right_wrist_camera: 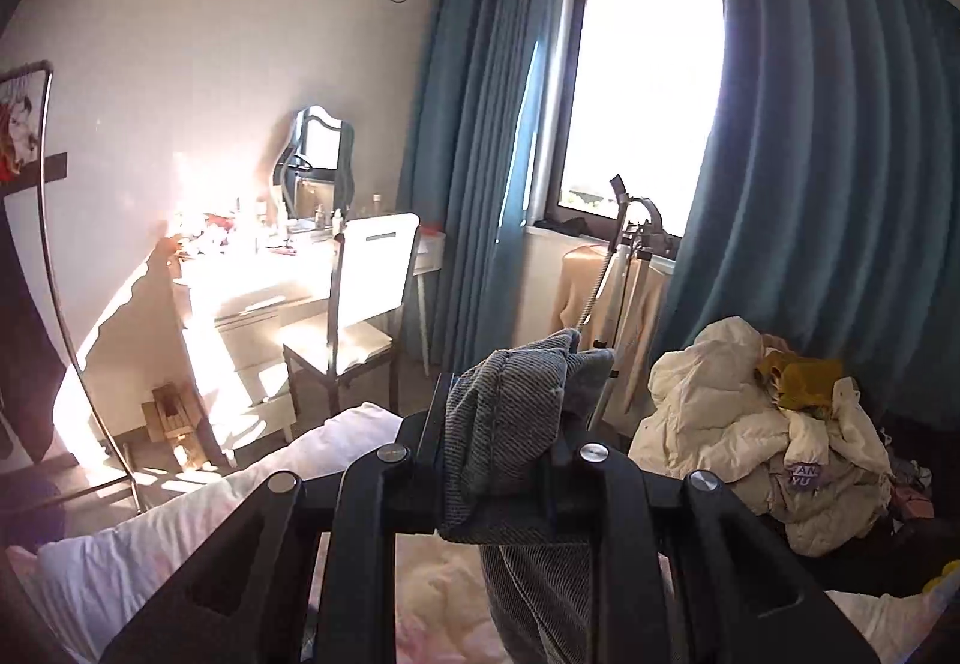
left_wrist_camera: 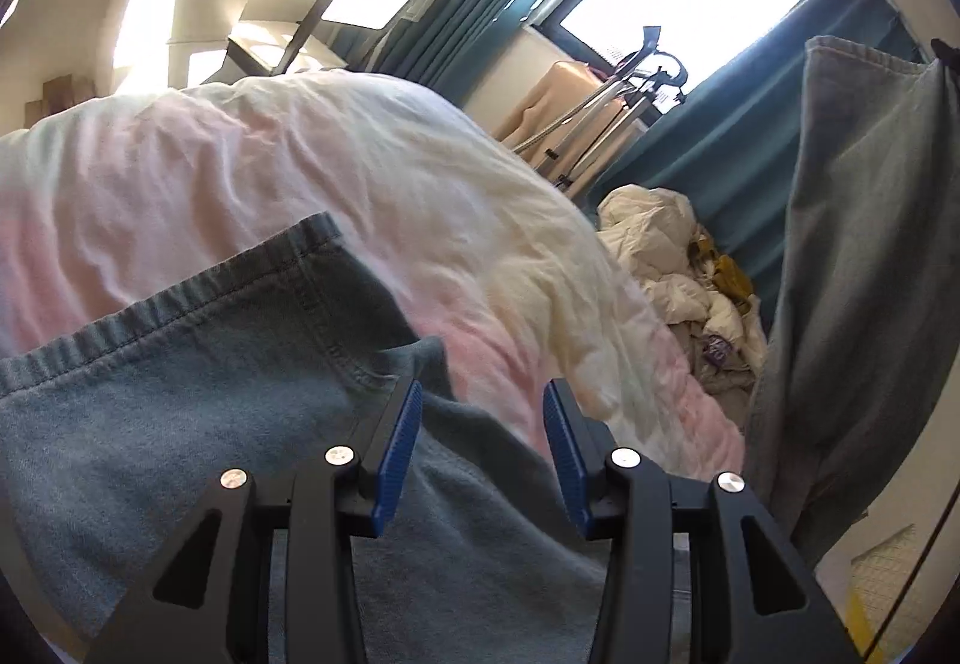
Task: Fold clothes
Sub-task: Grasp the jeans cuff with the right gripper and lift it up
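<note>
A grey-blue garment (left_wrist_camera: pixel 198 400) lies on the bed with its hemmed edge toward the far side. My left gripper (left_wrist_camera: pixel 480 412) is open just above it, blue pads apart, holding nothing. Another part of the garment (left_wrist_camera: pixel 864 256) hangs raised at the right of the left wrist view. My right gripper (right_wrist_camera: pixel 510 418) is shut on a bunched fold of the grey-blue garment (right_wrist_camera: pixel 510 424), held up in the air above the bed.
The bed has a white and pink quilt (left_wrist_camera: pixel 300 184). A pile of cream and yellow clothes (right_wrist_camera: pixel 774 424) lies at the bed's right. A white chair (right_wrist_camera: pixel 360 304) and dressing table (right_wrist_camera: pixel 252 292) stand by the wall. A tripod (right_wrist_camera: pixel 630 268) stands by teal curtains (right_wrist_camera: pixel 840 184).
</note>
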A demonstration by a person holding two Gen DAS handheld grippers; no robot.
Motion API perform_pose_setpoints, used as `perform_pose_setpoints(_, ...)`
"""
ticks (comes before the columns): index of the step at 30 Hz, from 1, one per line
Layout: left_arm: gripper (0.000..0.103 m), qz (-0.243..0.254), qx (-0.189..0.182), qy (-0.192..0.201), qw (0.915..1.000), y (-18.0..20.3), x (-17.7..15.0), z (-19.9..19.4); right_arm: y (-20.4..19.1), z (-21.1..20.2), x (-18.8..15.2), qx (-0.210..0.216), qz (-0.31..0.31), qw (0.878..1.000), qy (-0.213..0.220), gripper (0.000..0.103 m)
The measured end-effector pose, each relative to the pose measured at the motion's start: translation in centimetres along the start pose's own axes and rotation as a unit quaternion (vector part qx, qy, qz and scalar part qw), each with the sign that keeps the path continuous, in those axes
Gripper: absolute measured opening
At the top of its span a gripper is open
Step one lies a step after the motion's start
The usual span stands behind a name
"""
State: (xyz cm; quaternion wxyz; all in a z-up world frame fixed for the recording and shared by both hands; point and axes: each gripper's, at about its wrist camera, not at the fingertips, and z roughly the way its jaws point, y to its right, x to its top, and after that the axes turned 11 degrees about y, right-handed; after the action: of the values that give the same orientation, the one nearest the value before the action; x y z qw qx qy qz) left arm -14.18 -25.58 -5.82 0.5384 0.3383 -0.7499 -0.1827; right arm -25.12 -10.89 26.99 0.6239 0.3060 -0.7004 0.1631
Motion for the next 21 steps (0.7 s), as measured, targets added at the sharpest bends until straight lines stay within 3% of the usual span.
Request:
perform_pose_setpoints(4,0.050,-0.010,-0.102,0.004,0.9948,1.5,0.4,-1.1,-1.6,-4.2,-0.8,0.040,-0.019,0.999,-0.009,0.021)
perform_pose_setpoints(9,0.052,-0.027,-0.191,-0.021,0.9811,3.2,0.0,-1.5,-3.4,-9.0,-2.4,0.077,-0.053,0.995,-0.032,0.021)
perform_pose_setpoints(15,0.052,0.010,-0.234,0.002,0.9722,5.3,0.3,-3.1,-4.6,-13.4,-4.4,0.094,-0.081,0.990,-0.070,0.021)
perform_pose_setpoints(21,0.052,0.040,-0.307,-0.009,0.9507,7.3,0.7,-3.6,-5.0,-16.0,-7.0,0.122,-0.110,0.979,-0.117,0.021)
